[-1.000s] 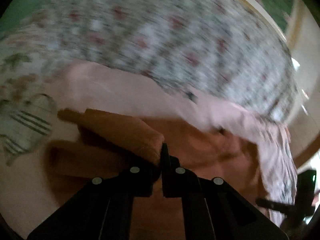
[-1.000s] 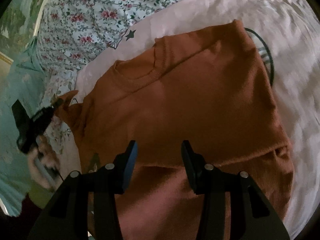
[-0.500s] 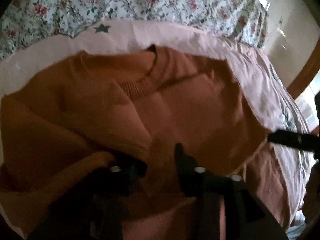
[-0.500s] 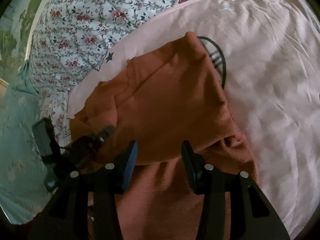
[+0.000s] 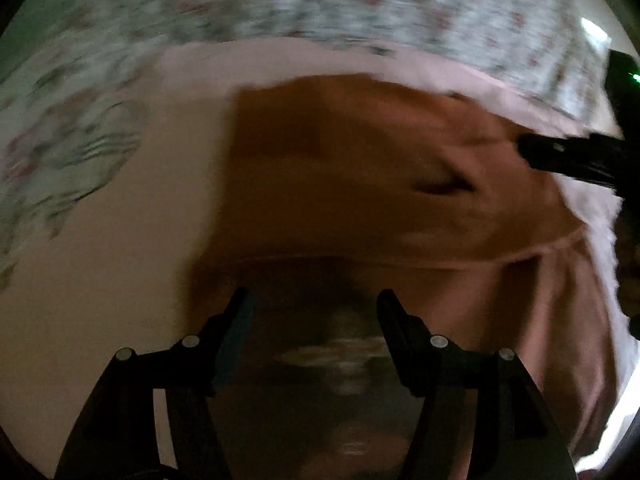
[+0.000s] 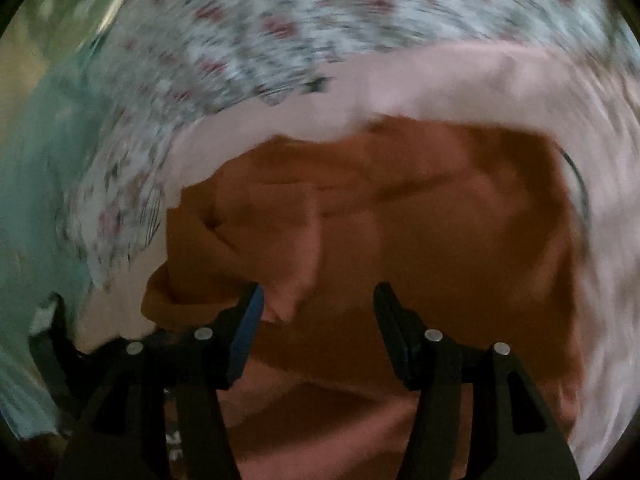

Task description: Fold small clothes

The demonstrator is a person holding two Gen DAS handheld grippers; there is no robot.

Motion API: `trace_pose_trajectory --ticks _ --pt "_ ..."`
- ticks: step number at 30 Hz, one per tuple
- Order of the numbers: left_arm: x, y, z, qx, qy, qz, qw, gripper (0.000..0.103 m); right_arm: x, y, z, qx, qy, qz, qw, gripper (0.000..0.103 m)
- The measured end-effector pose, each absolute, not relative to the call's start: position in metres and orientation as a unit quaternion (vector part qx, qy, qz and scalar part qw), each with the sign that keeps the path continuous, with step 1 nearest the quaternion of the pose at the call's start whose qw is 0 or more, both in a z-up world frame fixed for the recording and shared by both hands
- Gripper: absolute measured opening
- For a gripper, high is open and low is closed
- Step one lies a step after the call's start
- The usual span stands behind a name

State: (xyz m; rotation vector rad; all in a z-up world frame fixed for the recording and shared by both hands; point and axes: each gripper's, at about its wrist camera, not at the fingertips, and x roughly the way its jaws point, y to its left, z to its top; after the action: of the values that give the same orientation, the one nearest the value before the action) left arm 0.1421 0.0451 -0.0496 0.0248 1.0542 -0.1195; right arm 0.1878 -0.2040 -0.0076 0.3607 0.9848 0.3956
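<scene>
Counts: 1 sweater (image 5: pixel 360 184), rust-orange, lying on 1 pink sheet (image 5: pixel 132 264); 1 floral cover (image 5: pixel 360 4) behind it; 2 grippers. Both views blurred.

L gripper (image 5: pixel 312 312): jaws apart, fairly wide, nothing pinched; they hang over the near part of the sweater, dark shadow under them. Jaws have just been opening. R gripper (image 6: pixel 316 304): jaws also apart, mid-wide, nothing clamped, over the sweater's near edge; a folded flap of sweater shows between the fingers, can't tell if it touches the pads. Its jaws have just been opening too. In L view, R gripper's dark fingers (image 5: pixel 568 156) poke in from the right edge, over the sweater's far right part. In R view a dark shape at lower left (image 6: pixel 60 344), too blurred to tell.

Sweater pos: mid-sheet, folded in on itself, compact block, layered flaps on its left side in R view. Teal cloth (image 6: pixel 36 184) at left edge, R view.

Vs 1 s ago: L gripper was pinched shut on a sweater sleeve, now released. Sweater lay spread w/ collar visible in R view; now narrower, side folded in. R jaws a bit wider than before.
</scene>
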Motion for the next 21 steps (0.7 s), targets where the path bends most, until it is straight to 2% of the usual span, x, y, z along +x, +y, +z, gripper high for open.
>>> trace_pose_trajectory --ticks 6,8,10,11,13,17,21 --pt "0.17 0.095 -0.07 -0.012 0.519 0.019 0.855 0.063 0.224 -0.126 -0.027 0.005 0.497 0.211 0.841 0.058" --pt "0.177 0.097 -0.074 -0.014 0.521 0.023 0.853 0.063 0.232 -0.115 -0.043 -0.039 0.511 0.183 0.839 0.052" --pt "0.184 0.095 -0.079 -0.014 0.525 0.032 0.85 0.063 0.236 -0.12 -0.049 -0.02 0.521 0.177 0.835 0.019" --pt "0.187 0.095 -0.08 -0.017 0.526 0.033 0.849 0.062 0.236 -0.129 -0.048 0.001 0.519 0.165 0.839 0.013" --pt "0.188 0.096 -0.08 -0.026 0.523 0.035 0.851 0.06 0.228 -0.152 -0.035 0.051 0.499 0.154 0.851 0.009" --pt "0.187 0.098 -0.079 -0.035 0.522 0.043 0.851 0.055 0.198 -0.224 -0.012 0.177 0.448 0.11 0.869 0.009" --pt "0.182 0.097 -0.079 -0.043 0.521 0.041 0.851 0.054 0.176 -0.28 -0.027 0.255 0.447 0.05 0.856 0.008"
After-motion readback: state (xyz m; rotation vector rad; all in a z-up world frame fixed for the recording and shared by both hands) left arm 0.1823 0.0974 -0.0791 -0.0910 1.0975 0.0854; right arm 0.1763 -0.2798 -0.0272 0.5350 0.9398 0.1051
